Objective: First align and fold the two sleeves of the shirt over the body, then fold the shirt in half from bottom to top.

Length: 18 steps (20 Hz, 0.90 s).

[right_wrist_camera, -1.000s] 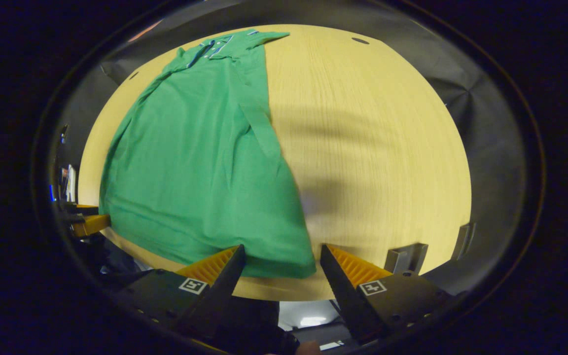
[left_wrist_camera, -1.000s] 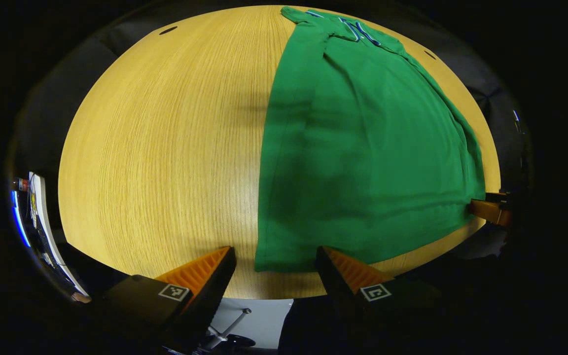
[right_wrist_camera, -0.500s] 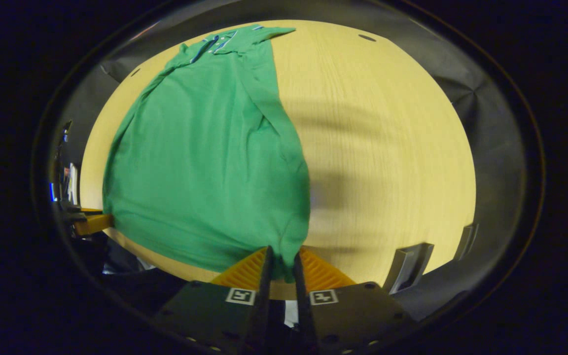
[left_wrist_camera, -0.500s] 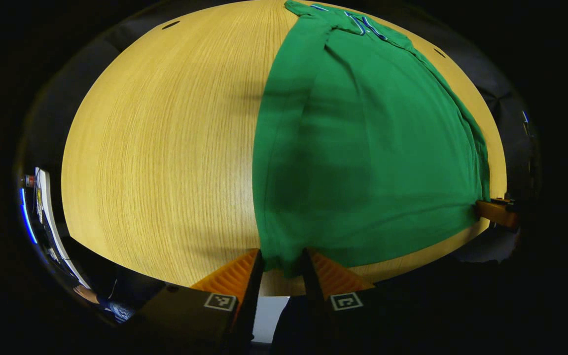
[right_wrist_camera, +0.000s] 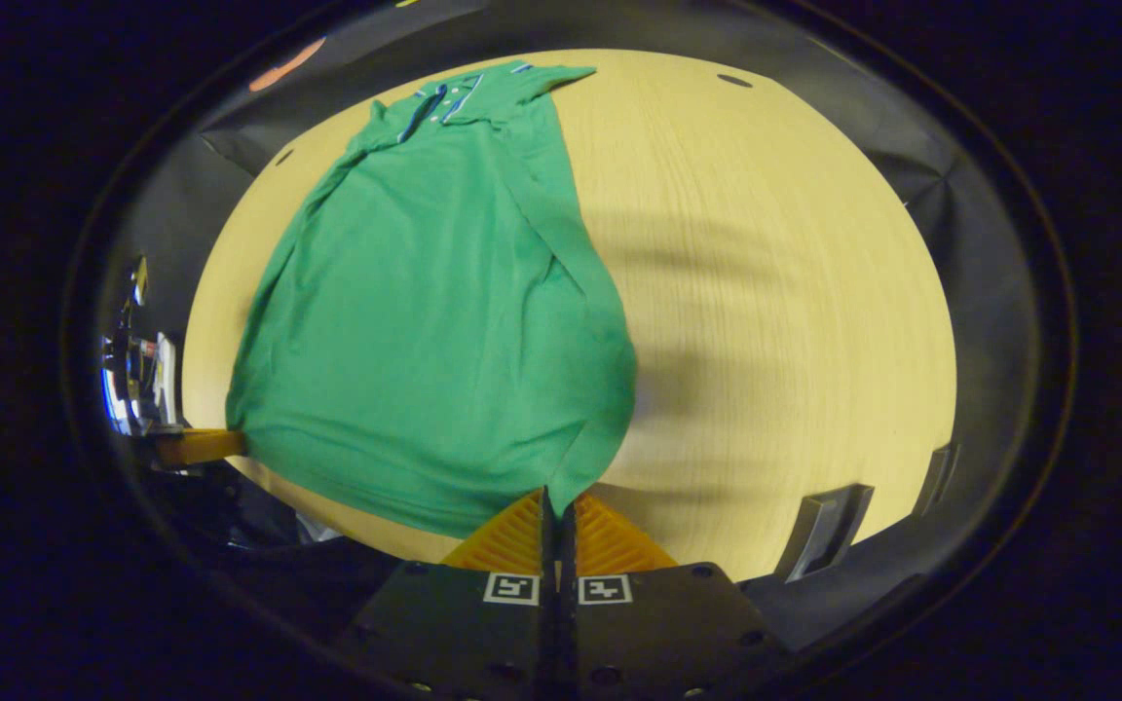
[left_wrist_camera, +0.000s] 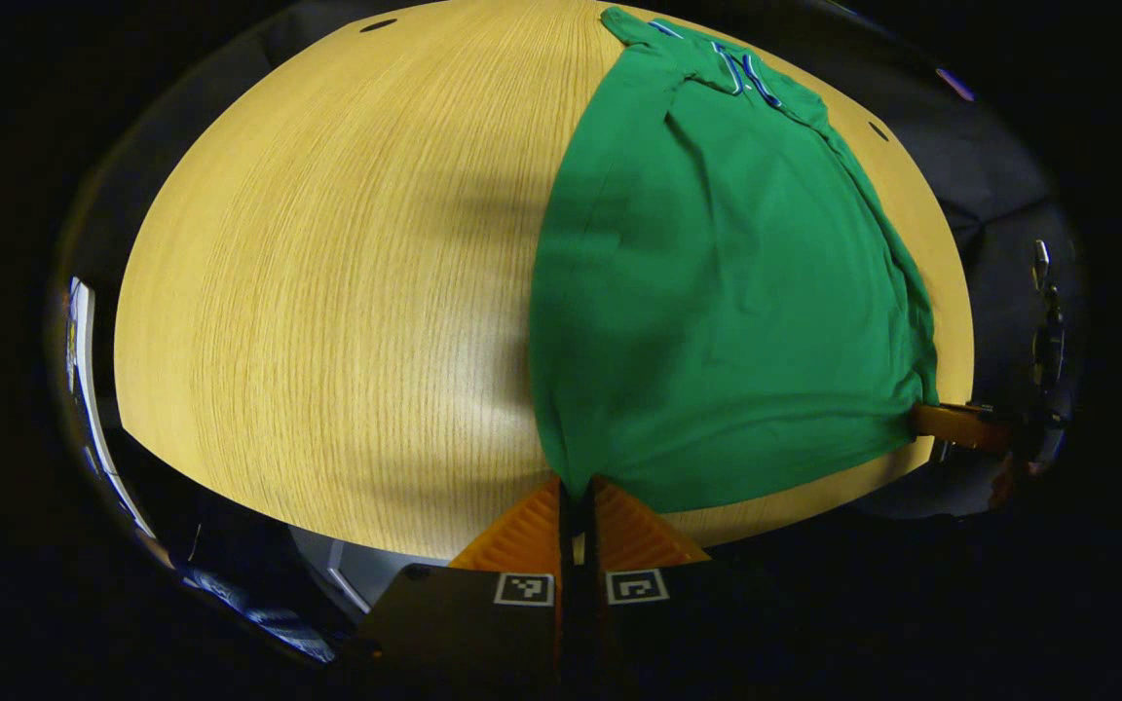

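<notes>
Two bottom corners of the green shirt (left_wrist_camera: 717, 312), lying flat on the tabletop (left_wrist_camera: 327, 292), are pinched: left gripper (left_wrist_camera: 576, 492) and right gripper (right_wrist_camera: 555, 501) jaws clamped on cloth. Lift both evenly toward the collar. A second ago the jaws stood wide apart.

A solid green shirt (left_wrist_camera: 717, 312) is seen across the table, a paler green in the right gripper view (right_wrist_camera: 444, 321). Blue and white trim is picked out along its collar (left_wrist_camera: 741, 73) at one o'clock in the left gripper view, at eleven o'clock in the right gripper view (right_wrist_camera: 444, 97). The table (left_wrist_camera: 327, 292) is shown in light yellow-tan wood with fine lengthwise grain. Black-and-white square markers (left_wrist_camera: 524, 589) are carried on dark gripper housings at six o'clock.
</notes>
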Available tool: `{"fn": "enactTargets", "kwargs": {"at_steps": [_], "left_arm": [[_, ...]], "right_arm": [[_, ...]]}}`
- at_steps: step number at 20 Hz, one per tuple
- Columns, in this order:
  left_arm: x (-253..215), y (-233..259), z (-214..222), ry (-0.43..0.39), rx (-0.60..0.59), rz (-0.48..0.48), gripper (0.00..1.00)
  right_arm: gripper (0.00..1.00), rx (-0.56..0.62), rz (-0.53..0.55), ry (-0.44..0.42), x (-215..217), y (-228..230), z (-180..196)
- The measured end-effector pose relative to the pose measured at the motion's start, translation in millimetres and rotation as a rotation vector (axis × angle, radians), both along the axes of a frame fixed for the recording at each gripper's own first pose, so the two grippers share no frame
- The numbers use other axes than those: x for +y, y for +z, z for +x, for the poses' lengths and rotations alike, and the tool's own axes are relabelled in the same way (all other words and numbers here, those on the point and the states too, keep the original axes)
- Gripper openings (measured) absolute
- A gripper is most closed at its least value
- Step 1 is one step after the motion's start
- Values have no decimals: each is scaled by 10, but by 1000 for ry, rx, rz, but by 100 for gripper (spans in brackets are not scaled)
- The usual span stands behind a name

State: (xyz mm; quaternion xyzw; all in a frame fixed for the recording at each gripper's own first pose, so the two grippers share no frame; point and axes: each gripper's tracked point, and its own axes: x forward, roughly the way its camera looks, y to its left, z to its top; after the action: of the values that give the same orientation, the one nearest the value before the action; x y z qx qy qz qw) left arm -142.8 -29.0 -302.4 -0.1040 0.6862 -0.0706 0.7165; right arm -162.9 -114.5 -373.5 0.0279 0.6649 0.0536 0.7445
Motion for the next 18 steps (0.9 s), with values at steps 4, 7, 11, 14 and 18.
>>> {"fn": "enactTargets", "kwargs": {"at_steps": [4, 7, 11, 14, 18], "left_arm": [[-10, 490, 427, -24, -84, -54, 7], [80, 930, 740, -44, -139, -31, 7], [-53, 1018, 1032, -63, -206, -49, 7], [-167, 1413, 1402, -62, -276, -79, 7], [-225, 1576, 1749, -48, -355, -98, 7]], "right_arm": [[0, -47, 29, -18, 1, 205, 162], [2, -85, 61, -35, 40, 345, 286], [0, -126, 82, -56, 17, 495, 471], [0, -185, 85, -63, -37, 672, 687], [2, -251, 101, -93, -65, 871, 983]]}}
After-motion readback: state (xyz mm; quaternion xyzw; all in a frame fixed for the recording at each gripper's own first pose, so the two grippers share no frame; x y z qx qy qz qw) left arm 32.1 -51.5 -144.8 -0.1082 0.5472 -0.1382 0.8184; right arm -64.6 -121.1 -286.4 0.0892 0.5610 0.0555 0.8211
